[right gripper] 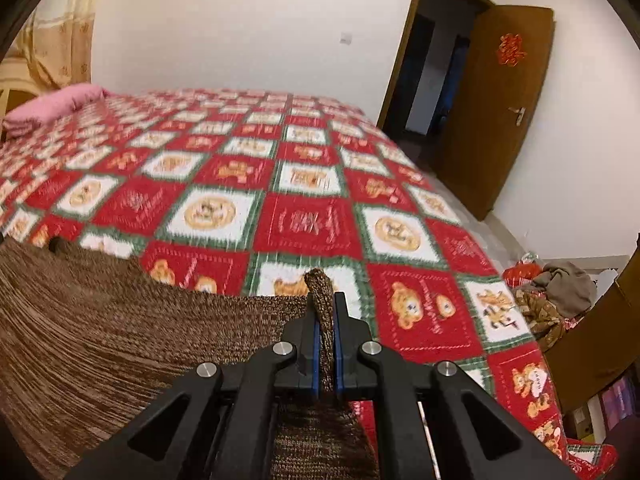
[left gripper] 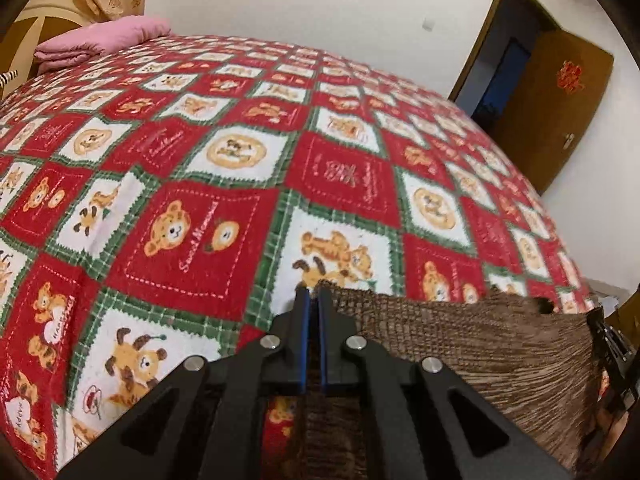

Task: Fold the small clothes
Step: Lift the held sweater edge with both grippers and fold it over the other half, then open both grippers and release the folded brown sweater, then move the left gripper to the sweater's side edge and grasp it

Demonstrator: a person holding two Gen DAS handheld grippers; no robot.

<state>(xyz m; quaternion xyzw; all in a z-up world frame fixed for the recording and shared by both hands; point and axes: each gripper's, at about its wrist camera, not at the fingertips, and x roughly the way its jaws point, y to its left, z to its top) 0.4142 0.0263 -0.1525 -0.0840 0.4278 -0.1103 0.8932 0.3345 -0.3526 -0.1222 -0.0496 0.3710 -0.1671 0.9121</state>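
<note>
A brown knitted garment (left gripper: 472, 344) hangs stretched between my two grippers above the bed. My left gripper (left gripper: 314, 294) is shut on its left top edge; the cloth runs to the right from the jaws and also hangs below them. My right gripper (right gripper: 324, 300) is shut on the garment's (right gripper: 100, 320) other top corner, and a folded bit of knit sticks up between the jaws. The cloth spreads to the left in the right wrist view. The right gripper's black body (left gripper: 612, 344) shows at the far right of the left wrist view.
The bed carries a red, white and green bear-patterned cover (left gripper: 240, 152), which also shows in the right wrist view (right gripper: 304, 216). A folded pink blanket (left gripper: 104, 38) lies at the bed's far left. An open brown door (right gripper: 496, 100) and a pile of clothes (right gripper: 560, 284) are to the right.
</note>
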